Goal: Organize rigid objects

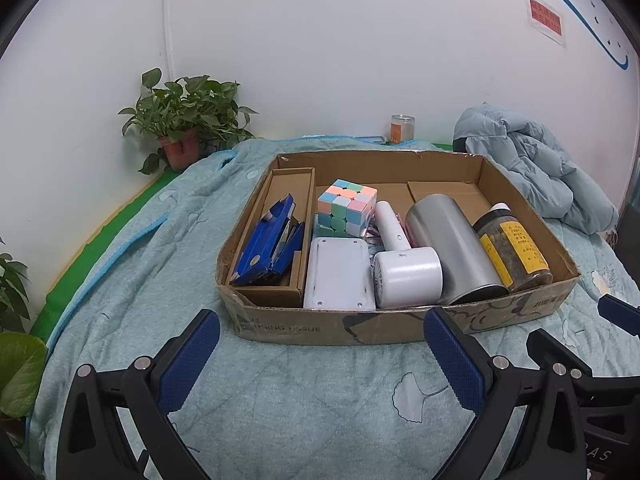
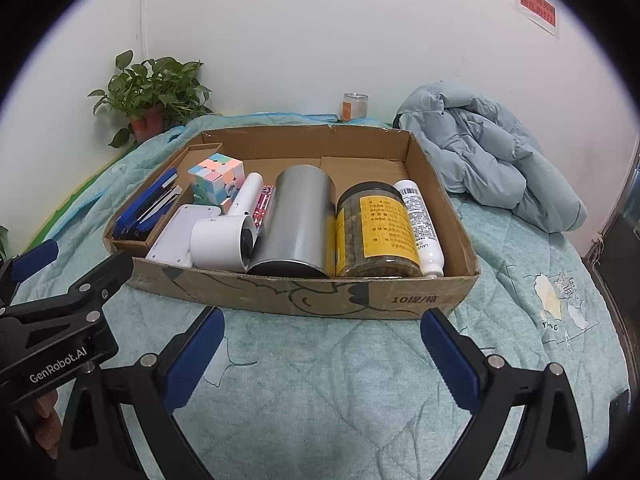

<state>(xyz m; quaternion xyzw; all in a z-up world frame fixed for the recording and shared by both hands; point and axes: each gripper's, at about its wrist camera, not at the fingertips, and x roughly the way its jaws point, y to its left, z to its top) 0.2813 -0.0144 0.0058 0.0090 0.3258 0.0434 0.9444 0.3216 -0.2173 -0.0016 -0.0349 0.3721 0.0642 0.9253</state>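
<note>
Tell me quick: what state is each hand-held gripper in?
Left hand-held gripper: open, holding nothing, in front of the cardboard box.
Right hand-held gripper: open, holding nothing.

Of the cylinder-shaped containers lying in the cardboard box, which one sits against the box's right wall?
The slim white bottle with the barcode label. It lies between the right wall and the yellow-labelled jar; the silver canister is further left, beside the jar.

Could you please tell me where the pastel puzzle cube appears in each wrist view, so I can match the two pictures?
Left wrist: the pastel puzzle cube sits centre frame, mid-box, behind the white flat device.
Right wrist: the cube is left of centre, toward the box's back-left.
Shared landmark: the silver cylinder, lying right of the cube.
</note>
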